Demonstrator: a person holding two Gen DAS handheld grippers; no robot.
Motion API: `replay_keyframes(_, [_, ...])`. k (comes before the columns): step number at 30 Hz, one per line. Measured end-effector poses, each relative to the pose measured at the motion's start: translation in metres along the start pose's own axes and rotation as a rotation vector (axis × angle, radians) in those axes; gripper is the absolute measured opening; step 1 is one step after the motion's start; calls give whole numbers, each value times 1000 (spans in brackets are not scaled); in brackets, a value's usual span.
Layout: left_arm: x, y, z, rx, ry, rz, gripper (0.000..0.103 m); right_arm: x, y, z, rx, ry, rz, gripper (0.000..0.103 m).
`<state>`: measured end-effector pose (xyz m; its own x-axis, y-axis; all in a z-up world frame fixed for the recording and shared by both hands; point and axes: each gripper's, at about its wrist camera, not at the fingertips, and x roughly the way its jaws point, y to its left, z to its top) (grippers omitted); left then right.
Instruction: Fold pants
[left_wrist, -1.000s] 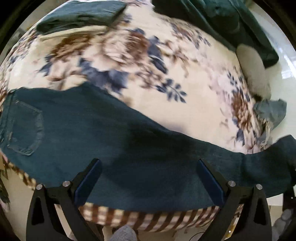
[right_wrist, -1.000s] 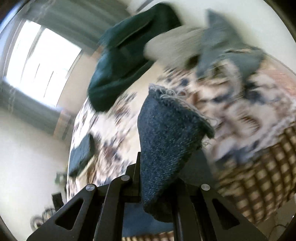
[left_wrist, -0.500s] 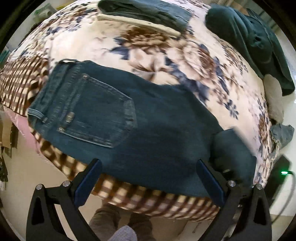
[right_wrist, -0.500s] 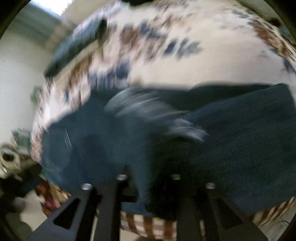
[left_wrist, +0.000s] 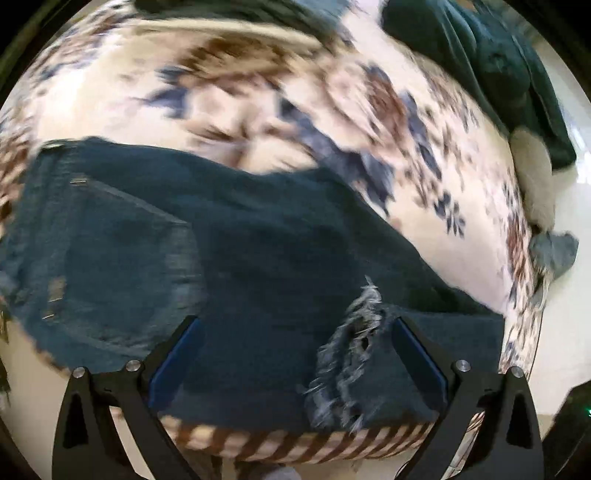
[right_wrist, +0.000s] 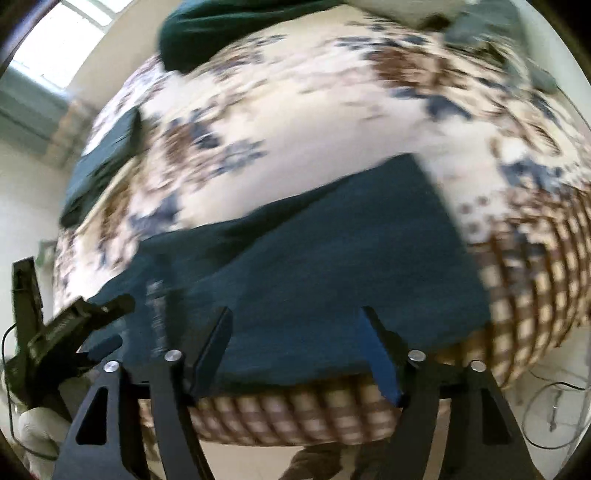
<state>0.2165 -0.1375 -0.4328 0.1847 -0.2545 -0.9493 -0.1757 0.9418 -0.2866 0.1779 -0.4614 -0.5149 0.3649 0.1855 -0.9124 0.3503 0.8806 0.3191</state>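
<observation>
Dark blue denim pants lie flat ahead of my left gripper, leg folded back; frayed hem sits between its fingers, back pocket off to left. My left gripper spread wide, holding nothing. My right gripper also spread wide, empty, over smooth denim fold. Beneath: cream floral blanket with brown-checked border. Beyond: dark green garment, folded dark jeans, small grey-blue cloth at right. No readable writing; views motion-blurred.
</observation>
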Motion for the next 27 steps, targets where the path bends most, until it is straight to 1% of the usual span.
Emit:
replay_keyframes(1, [16,-9,1,29,36,17,88,0,-10,4,17,-2,-12,78])
replay_keyframes(2, [28,-15,2,50,62,29,78,-5,-18,13,25,-8,-24,78])
replay_keyframes(3, [39,-21,1,77,82,36,64,-8,-21,14,25,-15,-32,78])
replay_keyframes(4, [46,-28,0,111,79,43,54,-8,-23,16,24,-20,-39,78])
replay_keyframes(5, [46,-33,-1,143,55,43,42,-8,-25,18,20,-19,-46,78])
replay_keyframes(6, [44,-38,-3,184,31,4,12,-7,-26,19,17,-14,-51,78])
replay_keyframes(8, [33,-48,-7,248,-17,4,10,-4,-22,20,10,-5,-57,78])
replay_keyframes(10, [17,-49,-7,258,-76,-18,9,5,-11,24,-5,10,-61,78])
replay_keyframes(12, [6,-47,-3,257,-118,-14,9,11,-5,25,-14,19,-59,78])
replay_keyframes(13, [5,-44,1,243,-129,-13,9,13,-3,26,-17,23,-54,78])
replay_keyframes(16, [18,-36,7,205,-98,-19,11,23,7,31,-53,35,-46,78])
replay_keyframes(18, [31,-31,9,196,-45,-4,16,37,13,31,-101,71,-79,78])
replay_keyframes(19, [32,-26,10,162,-30,-16,22,44,15,30,-123,99,-94,77])
replay_keyframes(20, [29,-19,10,133,-28,-9,27,52,17,25,-150,128,-115,77])
replay_keyframes(21, [22,-13,8,97,-38,9,37,57,19,19,-177,150,-138,75])
replay_keyframes(22, [12,-6,3,56,-64,24,37,61,24,10,-226,175,-170,75])
replay_keyframes(24, [-6,3,-11,-8,-111,35,39,63,35,-1,-301,195,-205,75])
replay_keyframes(26, [-13,2,-23,-45,-113,11,41,59,47,-8,-346,207,-231,75])
replay_keyframes(27, [-13,-1,-27,-41,-111,8,42,54,51,-7,-327,202,-219,74])
